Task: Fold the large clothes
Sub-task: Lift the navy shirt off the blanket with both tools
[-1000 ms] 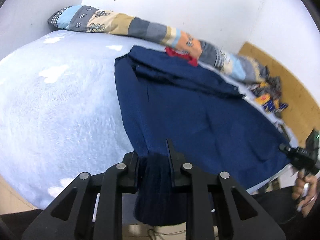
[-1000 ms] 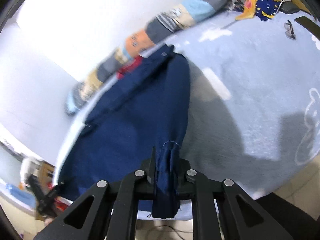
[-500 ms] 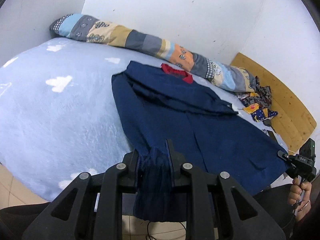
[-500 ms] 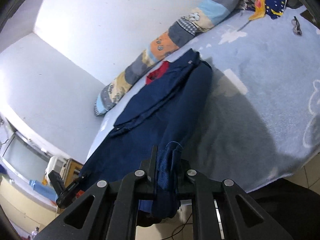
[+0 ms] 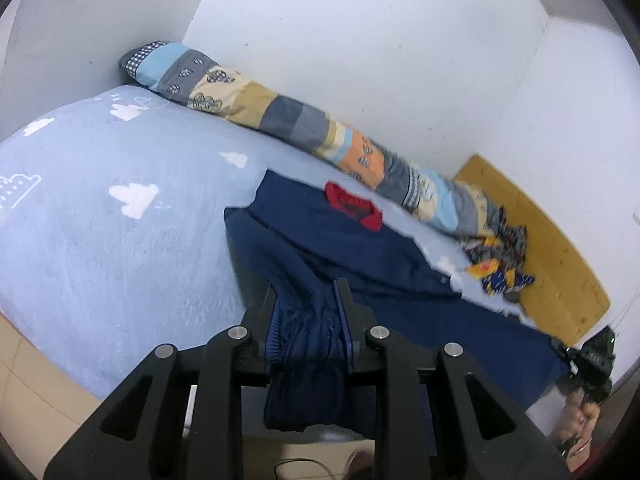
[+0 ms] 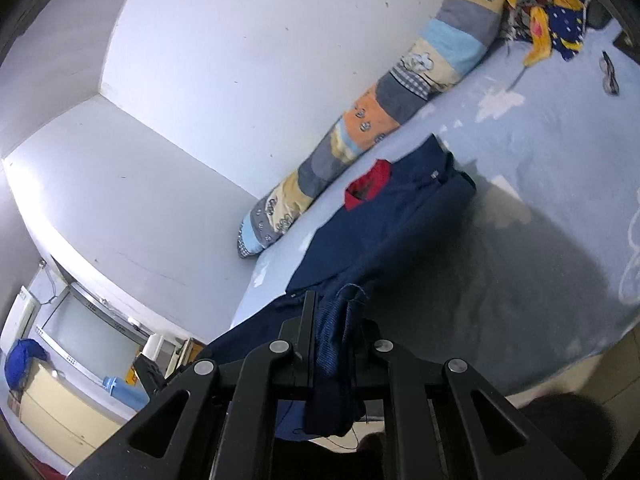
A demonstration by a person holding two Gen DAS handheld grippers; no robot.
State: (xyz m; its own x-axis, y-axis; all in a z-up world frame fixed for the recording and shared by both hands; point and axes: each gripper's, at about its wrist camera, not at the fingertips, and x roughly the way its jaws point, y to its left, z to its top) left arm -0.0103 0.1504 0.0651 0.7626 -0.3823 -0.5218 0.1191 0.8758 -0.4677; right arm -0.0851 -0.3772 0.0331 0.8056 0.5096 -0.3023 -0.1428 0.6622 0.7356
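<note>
White walls close off the far side of the bed [image 5: 100,216], whose pale blue cover with cloud shapes carries everything I am working on. A long patchwork bolster [image 5: 288,120] runs along the wall, and a heap of patterned clothes [image 5: 498,256] sits at its right end beside a wooden board [image 5: 560,256].

My left hand-held gripper [image 5: 306,304] has a thick bunch of the navy garment [image 5: 400,264] between its fingers; the jaws are opening slightly, yet the cloth fills the gap and both pads press on it. From there the garment stretches away from me towards the bolster, its red collar [image 5: 352,206] at the far end, so its long axis runs from the near bed edge to the wall.

My right hand-held gripper [image 6: 334,312] is nearly closed, clamped on a thinner fold of the same hem. Each hand holds one near corner, and the hem between them hangs off the bed edge while the upper body lies flat.

I judge the coming move is to carry both corners forward towards the collar. Both hands look about equally far from it, so they should travel together.
</note>
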